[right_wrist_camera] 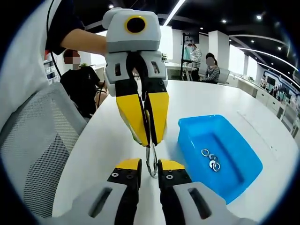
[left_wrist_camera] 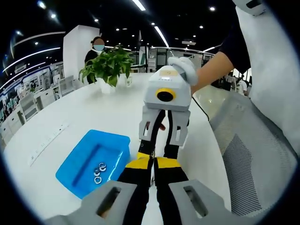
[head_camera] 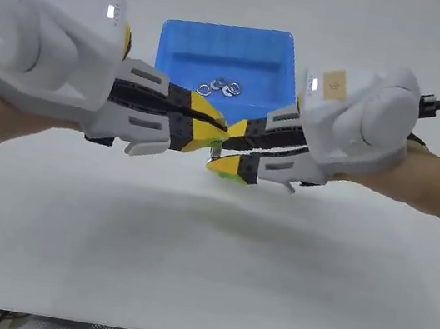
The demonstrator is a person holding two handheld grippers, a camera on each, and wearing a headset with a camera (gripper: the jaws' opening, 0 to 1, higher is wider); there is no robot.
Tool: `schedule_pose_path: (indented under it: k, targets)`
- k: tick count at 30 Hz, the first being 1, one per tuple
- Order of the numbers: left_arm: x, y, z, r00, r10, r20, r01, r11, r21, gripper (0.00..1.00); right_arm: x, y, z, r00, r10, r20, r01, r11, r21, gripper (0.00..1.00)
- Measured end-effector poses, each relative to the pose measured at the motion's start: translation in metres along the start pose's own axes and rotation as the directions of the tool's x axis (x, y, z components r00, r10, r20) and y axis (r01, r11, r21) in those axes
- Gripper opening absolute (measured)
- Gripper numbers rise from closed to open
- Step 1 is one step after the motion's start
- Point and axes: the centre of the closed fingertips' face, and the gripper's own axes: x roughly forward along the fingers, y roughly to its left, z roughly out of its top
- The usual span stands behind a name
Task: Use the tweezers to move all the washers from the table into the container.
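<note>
We see left gripper [left_wrist_camera: 153, 165] jaws clamped closed on tweezers [right_wrist_camera: 151, 152]. Right gripper [right_wrist_camera: 150, 166] jaws meet left's tip to tip, straddling tweezers; whether gripping, we cannot tell. Washers [right_wrist_camera: 211, 161] lie in container [right_wrist_camera: 225, 136], beside both jaw pairs.

Centre frame, the left gripper [right_wrist_camera: 150, 142] and right gripper [right_wrist_camera: 150, 162] cover most of the tweezers [right_wrist_camera: 151, 153], and the washers [right_wrist_camera: 211, 161] are too small to count
</note>
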Motion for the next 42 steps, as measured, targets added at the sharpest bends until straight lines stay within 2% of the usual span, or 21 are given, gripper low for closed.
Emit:
schedule_pose_path:
  k: [4, 12, 17, 22, 29, 32, 34, 36, 40, 42]
  targets:
    - [0.0, -0.001, 0.0, 1.0, -0.008, -0.001, 0.008, 1.0, 0.003, 0.06, 0.002, -0.001, -0.001, 0.9999, 0.013, -0.006, -0.013, 1.0, -0.009, 0.11]
    - [0.0, -0.001, 0.0, 0.9998, -0.018, -0.006, 0.018, 1.0, 0.009, 0.06, 0.003, -0.001, -0.002, 0.999, 0.044, -0.011, -0.044, 0.998, -0.034, 0.11]
    - [-0.002, 0.002, -0.002, 0.9998, -0.011, -0.019, 0.012, 1.0, 0.015, 0.06, 0.005, -0.004, -0.002, 0.9975, 0.069, 0.019, -0.068, 0.997, -0.019, 0.1]
    - [-0.003, 0.002, -0.002, 0.9993, -0.001, -0.038, 0.002, 1.0, 0.03, 0.06, 0.005, -0.003, -0.001, 0.9975, 0.068, 0.02, -0.067, 0.997, -0.042, 0.09]
    - [-0.002, 0.0, 0.002, 0.9995, 0.005, -0.032, -0.004, 1.0, 0.029, 0.07, 0.004, -0.002, 0.001, 0.9978, 0.061, 0.026, -0.059, 0.997, -0.049, 0.09]
    - [-0.004, -0.001, 0.009, 0.9998, 0.017, -0.007, -0.017, 1.0, 0.02, 0.13, 0.001, -0.004, 0.007, 0.9983, 0.045, 0.036, -0.043, 0.998, -0.044, 0.09]
    - [-0.006, -0.005, 0.016, 0.9998, 0.007, 0.021, -0.008, 1.0, 0.014, 0.19, -0.001, -0.005, 0.01, 0.9985, 0.038, 0.04, -0.036, 0.998, -0.042, 0.09]
    - [-0.008, -0.006, 0.018, 0.9997, 0.019, 0.017, -0.019, 0.999, 0.026, 0.2, -0.004, -0.005, 0.01, 0.9992, 0.027, 0.029, -0.026, 0.999, -0.048, 0.09]
    - [-0.018, -0.009, 0.017, 0.9977, 0.066, 0.01, -0.067, 0.997, 0.027, 0.29, -0.012, -0.002, 0.009, 0.9998, 0.015, 0.011, -0.015, 0.999, -0.038, 0.09]
    - [-0.025, -0.009, 0.017, 0.9939, 0.105, 0.034, -0.105, 0.994, 0.0, 0.33, -0.016, 0.0, 0.014, 0.9998, 0.011, 0.014, -0.01, 0.999, -0.04, 0.09]
